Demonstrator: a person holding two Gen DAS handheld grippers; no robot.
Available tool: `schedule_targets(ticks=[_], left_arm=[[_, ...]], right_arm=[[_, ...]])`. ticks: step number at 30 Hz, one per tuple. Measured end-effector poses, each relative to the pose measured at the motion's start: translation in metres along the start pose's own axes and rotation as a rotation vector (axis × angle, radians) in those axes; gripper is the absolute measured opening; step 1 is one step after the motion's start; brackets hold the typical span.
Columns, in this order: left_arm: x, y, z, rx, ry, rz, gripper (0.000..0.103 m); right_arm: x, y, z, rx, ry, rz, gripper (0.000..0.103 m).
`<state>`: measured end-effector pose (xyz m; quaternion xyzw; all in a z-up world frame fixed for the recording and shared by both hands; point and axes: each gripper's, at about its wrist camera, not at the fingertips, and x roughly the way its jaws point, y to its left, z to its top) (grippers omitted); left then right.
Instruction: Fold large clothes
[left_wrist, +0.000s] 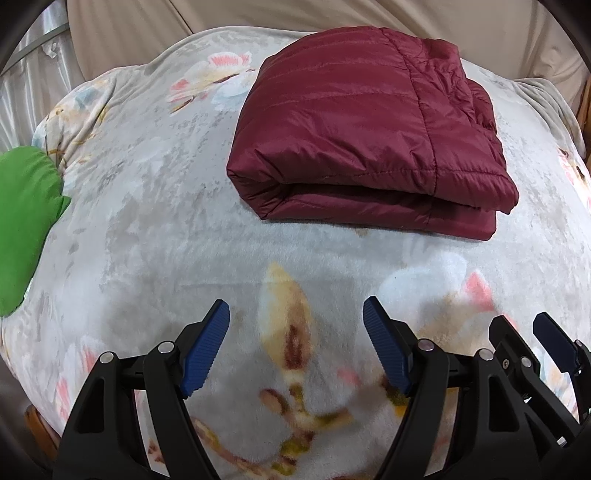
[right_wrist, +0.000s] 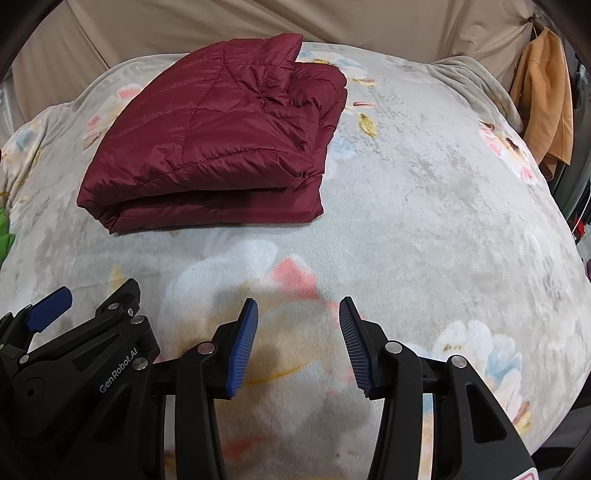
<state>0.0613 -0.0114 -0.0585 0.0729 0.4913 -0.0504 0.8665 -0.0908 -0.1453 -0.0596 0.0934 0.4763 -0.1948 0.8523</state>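
Maroon quilted jacket (left_wrist: 369, 129) lies folded on the far part of the floral blanket (left_wrist: 147, 240). Left gripper (left_wrist: 295, 343) and right gripper (right_wrist: 298, 343) hover side by side over the near blanket, jaws released and holding nothing. Green cloth (left_wrist: 22, 221) lies at the left edge.

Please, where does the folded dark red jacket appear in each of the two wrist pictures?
Left wrist: the jacket lies upper centre-right on the floral blanket.
Right wrist: the jacket lies upper left.
Shared landmark: the green cloth, at the left edge in both views.
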Motion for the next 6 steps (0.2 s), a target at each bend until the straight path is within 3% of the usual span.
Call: schedule_targets(ticks=[6], left_arm=[[-0.0012,0.0008,-0.0011,-0.003,-0.001,0.005,0.072]], right_arm=[[-0.0016,0.0019,-0.0010,0.002,-0.001,0.003,0.047]])
